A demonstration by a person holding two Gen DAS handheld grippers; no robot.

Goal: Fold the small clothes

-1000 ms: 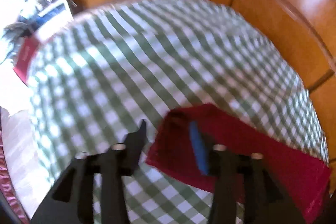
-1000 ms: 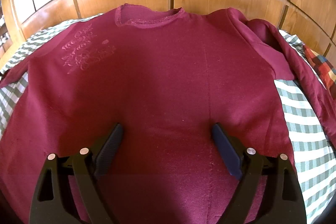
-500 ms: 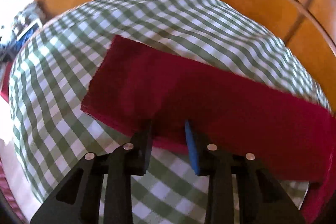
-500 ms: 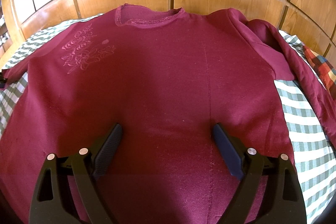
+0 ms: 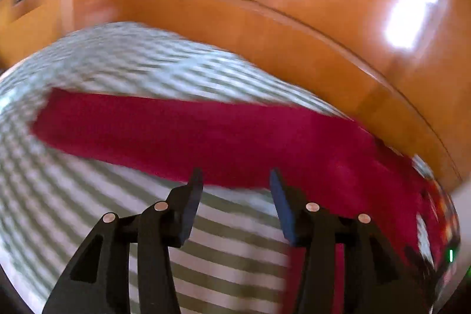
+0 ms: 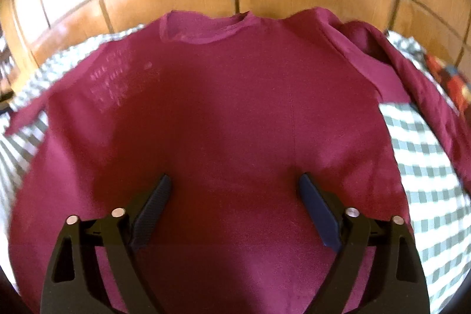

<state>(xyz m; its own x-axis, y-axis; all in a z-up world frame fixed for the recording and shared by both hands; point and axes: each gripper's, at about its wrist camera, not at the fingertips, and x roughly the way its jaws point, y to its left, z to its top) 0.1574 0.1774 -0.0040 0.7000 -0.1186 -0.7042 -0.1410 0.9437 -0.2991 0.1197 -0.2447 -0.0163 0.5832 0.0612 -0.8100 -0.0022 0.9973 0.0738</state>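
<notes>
Motion-blurred left view, glaring wood.

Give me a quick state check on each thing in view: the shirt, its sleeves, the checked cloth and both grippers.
maroon shirt: spread flat, front up, collar toward the wooden panels, not yet folded.
stretched sleeve: lying straight out on the cloth.
other sleeve: bunched and creased at the shoulder.
checked cloth: spread under the shirt.
left gripper: jaws opening, nothing between them, at the sleeve's edge.
right gripper: jaws closing, wide apart over the shirt's body, nothing pinched.
</notes>
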